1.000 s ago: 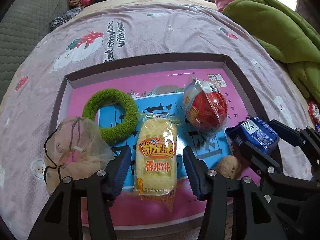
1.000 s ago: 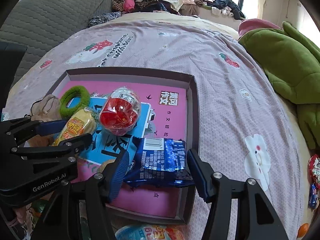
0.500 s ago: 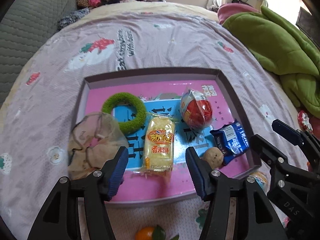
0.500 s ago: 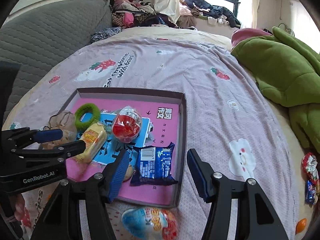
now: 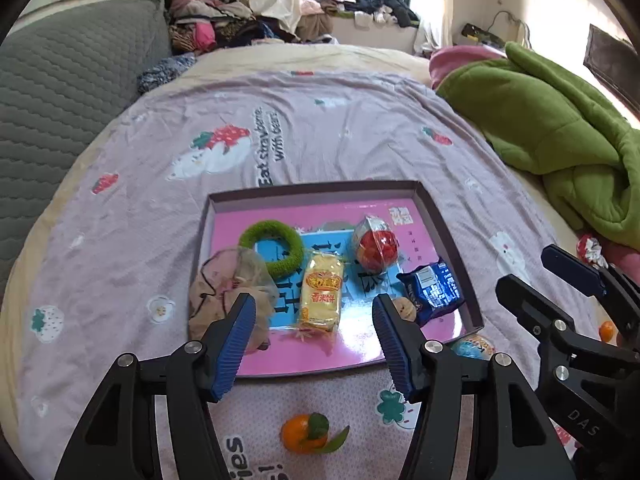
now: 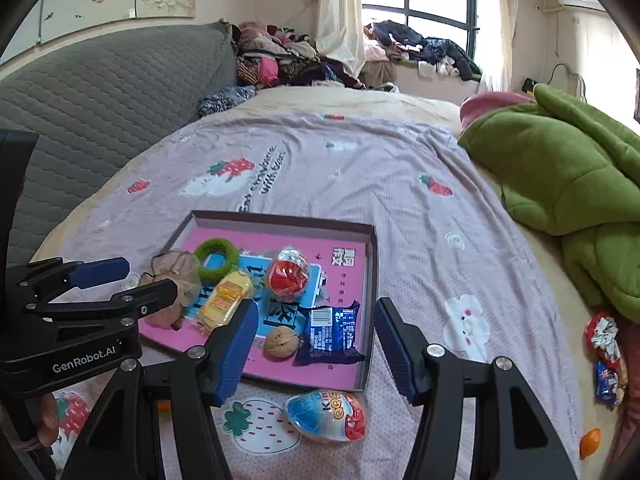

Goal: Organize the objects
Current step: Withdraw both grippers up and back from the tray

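Left claw [image 5: 314, 318] opening, right claw [image 6: 316, 330] agape

Both grippers are built of matte black angular frames fastened with round silver screw heads. The left gripper [image 5: 314, 320] and right gripper [image 6: 314, 326] are fitted with ribbed blue pads on the inner finger faces. White lettering is printed on the bodies ("GenRobot.AI" on the left, "DAS" on the right)

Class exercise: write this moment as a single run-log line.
left gripper: opening, empty | right gripper: open, empty | tray: six items | outside: egg, orange
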{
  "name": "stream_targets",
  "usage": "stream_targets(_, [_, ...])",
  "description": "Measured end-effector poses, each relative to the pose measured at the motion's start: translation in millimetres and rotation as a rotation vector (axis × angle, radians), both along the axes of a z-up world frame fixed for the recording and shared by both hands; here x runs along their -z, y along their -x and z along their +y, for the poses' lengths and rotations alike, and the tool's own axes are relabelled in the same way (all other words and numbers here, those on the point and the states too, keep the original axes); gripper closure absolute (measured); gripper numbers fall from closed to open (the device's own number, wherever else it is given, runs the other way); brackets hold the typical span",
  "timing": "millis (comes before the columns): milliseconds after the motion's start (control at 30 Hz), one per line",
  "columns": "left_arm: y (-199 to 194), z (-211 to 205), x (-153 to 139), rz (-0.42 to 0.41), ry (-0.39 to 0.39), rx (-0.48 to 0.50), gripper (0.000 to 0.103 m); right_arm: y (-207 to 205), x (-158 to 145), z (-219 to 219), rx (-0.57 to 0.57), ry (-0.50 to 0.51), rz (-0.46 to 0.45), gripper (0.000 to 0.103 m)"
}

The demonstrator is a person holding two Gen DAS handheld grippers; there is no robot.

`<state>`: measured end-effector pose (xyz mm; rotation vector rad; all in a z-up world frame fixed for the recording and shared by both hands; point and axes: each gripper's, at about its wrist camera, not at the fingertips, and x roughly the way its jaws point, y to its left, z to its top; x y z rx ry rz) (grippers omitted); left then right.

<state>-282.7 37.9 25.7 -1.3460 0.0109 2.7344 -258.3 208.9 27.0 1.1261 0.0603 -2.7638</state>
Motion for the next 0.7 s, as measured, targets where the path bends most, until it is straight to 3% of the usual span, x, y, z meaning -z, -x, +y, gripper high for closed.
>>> stream_targets(700, [-60,-9,-56,0.08,-0.021,-0.002,0.039,-57,-57,-7,-0.046,-0.015,0.106,0.04])
